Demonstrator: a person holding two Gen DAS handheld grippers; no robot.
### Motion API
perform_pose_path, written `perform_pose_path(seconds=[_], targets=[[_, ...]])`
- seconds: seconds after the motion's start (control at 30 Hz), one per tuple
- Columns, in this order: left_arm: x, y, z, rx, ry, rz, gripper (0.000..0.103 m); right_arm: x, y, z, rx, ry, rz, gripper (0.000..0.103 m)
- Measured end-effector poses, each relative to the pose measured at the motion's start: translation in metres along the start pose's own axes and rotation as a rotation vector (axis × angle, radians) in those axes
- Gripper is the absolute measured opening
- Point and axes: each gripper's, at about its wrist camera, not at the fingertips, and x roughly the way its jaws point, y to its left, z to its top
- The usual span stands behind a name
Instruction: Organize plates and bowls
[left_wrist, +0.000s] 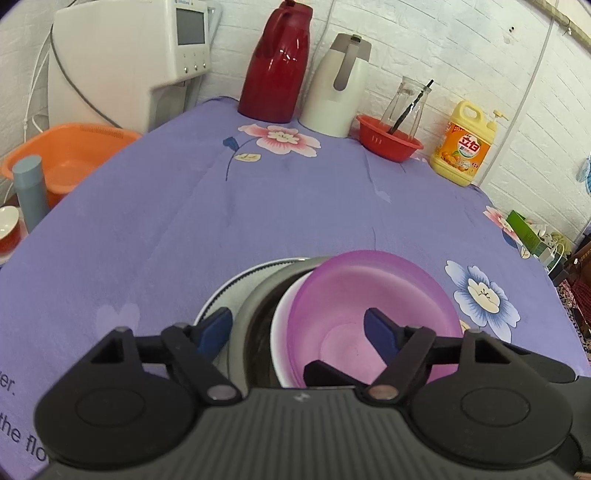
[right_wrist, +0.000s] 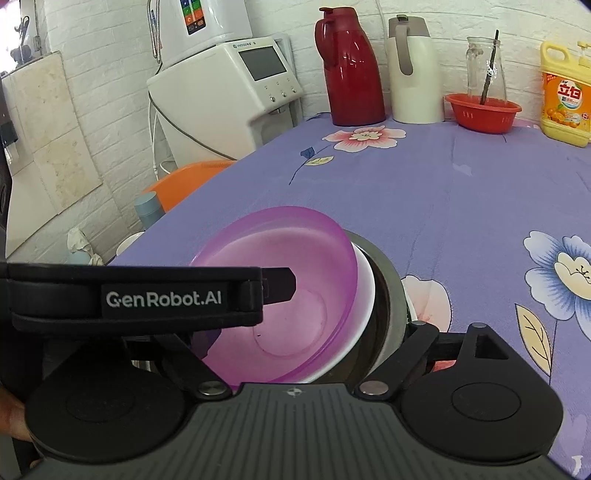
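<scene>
The left hand-held gripper (left_wrist: 299, 328) hangs over the stack with its jaws spread wide, released: its left blue pad (left_wrist: 214, 330) sits out over the white plate (left_wrist: 221, 295) at the bottom of the pile, its right pad low inside the purple bowl (left_wrist: 369, 291), and neither pad presses on anything. That purple bowl is the top of the stack, nested and tipped in a white bowl (left_wrist: 279, 332), which sits in a dark grey bowl (left_wrist: 255, 306), all on the plate near the front edge of the purple floral worktop (left_wrist: 258, 206). Over to the right wrist view: the right hand-held gripper (right_wrist: 310, 332) is also down at the stack, but its fingertips are hidden, the left behind a black strap (right_wrist: 147, 299) and the right behind the bowls, so whether it is released or clenched I cannot tell. The purple bowl (right_wrist: 295, 266) fills the space ahead of it, with the white bowl (right_wrist: 364, 295) and grey bowl (right_wrist: 391, 295) showing to its right. At the back of the worktop stand a red thermos jug (left_wrist: 277, 70), a white jug (left_wrist: 340, 85), a red basket (left_wrist: 388, 140) with a glass bottle, and a yellow detergent bottle (left_wrist: 465, 144).
</scene>
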Motion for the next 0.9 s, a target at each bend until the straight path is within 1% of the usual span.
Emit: perform_pose_path(seconds=[0.1,0.17,0.2,0.27,0.37,0.43,0.53,0.6,0.63,0.73,0.9], targets=[[-0.006,0.001,0.002,-0.004,-0.029,-0.013,0.079,-0.002,0.003,-0.001,-0.004,-0.016,-0.011,0.103],[-0.010,0.000,0.005,0.003,-0.050,0.006,0.082,-0.002,0.007,-0.001,-0.018,-0.033,-0.023,0.103],[-0.010,0.000,0.005,0.010,-0.057,0.021,0.085,-0.002,0.011,0.000,-0.040,-0.036,-0.030,0.103],[-0.011,0.003,0.007,0.008,-0.064,0.032,0.087,-0.002,0.016,0.004,-0.098,-0.040,-0.027,0.103],[-0.014,0.006,0.009,-0.012,-0.075,0.023,0.087,-0.004,0.009,0.006,-0.059,-0.064,-0.041,0.103],[-0.016,0.005,0.010,-0.006,-0.085,0.032,0.088,-0.002,0.007,0.005,-0.048,-0.063,-0.073,0.103],[-0.015,0.005,0.011,-0.004,-0.083,0.031,0.088,0.000,0.007,0.003,-0.034,-0.042,-0.034,0.103],[-0.015,0.004,0.012,-0.002,-0.082,0.032,0.088,-0.003,0.007,0.003,-0.041,-0.067,-0.035,0.103],[-0.015,0.004,0.012,-0.003,-0.083,0.033,0.088,-0.005,0.006,0.004,-0.041,-0.084,-0.051,0.103],[-0.015,0.004,0.012,-0.001,-0.082,0.037,0.088,-0.008,-0.001,0.007,-0.028,-0.092,-0.068,0.103],[-0.014,0.001,0.011,0.005,-0.081,0.045,0.089,-0.027,-0.020,0.005,0.013,-0.120,-0.096,0.103]])
